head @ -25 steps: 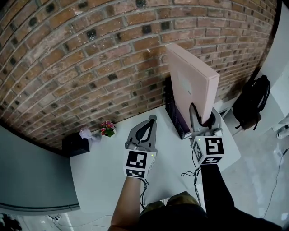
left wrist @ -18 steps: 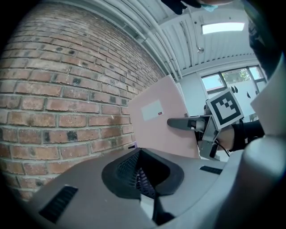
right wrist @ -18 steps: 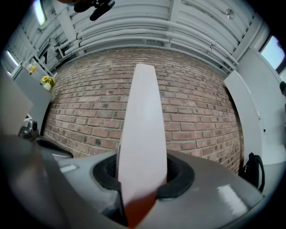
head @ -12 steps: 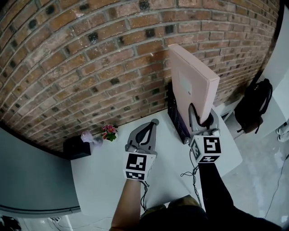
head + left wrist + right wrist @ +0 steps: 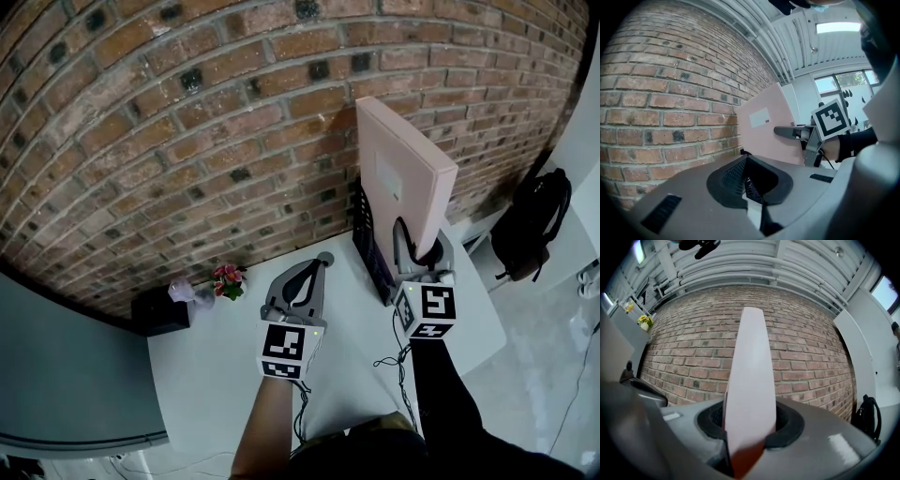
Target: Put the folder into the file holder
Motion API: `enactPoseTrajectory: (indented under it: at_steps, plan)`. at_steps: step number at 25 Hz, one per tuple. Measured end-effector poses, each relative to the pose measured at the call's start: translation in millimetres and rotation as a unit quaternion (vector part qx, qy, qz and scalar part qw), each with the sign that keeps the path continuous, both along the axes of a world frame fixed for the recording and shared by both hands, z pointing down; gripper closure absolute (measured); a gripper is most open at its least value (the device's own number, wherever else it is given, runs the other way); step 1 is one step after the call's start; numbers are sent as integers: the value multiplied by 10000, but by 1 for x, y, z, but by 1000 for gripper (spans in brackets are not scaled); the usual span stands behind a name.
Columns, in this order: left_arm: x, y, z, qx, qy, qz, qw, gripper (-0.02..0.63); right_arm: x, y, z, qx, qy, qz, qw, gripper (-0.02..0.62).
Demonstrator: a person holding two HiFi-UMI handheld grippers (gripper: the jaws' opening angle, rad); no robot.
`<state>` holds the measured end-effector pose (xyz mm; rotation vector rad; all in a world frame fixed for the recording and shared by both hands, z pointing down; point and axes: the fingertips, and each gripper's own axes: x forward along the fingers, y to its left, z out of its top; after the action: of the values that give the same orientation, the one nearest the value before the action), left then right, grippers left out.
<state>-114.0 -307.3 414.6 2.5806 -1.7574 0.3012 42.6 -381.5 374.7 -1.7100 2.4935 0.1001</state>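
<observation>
the right gripper [image 5: 422, 247] is clamping the pink folder [image 5: 398, 173] by its lower edge, holding it upright right by the dark holder [image 5: 372, 255] so it can slide straight in, while the left gripper [image 5: 322, 260], jaws together and empty, is hovering clear over the table [image 5: 216, 366].

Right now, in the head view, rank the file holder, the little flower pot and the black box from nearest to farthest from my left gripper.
1. File holder, just to the right of the left gripper.
2. Flower pot, off to its left.
3. Black box, farther left, past the flower pot.
</observation>
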Motion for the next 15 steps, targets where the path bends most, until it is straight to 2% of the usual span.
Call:
enactPoseTrajectory:
  at_steps: [5, 15]
  plan:
    - [-5, -4, 2, -24, 49, -50, 10000, 598, -1, -8, 6, -73, 78, -19, 9999, 446]
    - [2, -5, 0, -2, 88, -2, 10000, 598, -3, -6, 10, -188, 598, -80, 9980, 416]
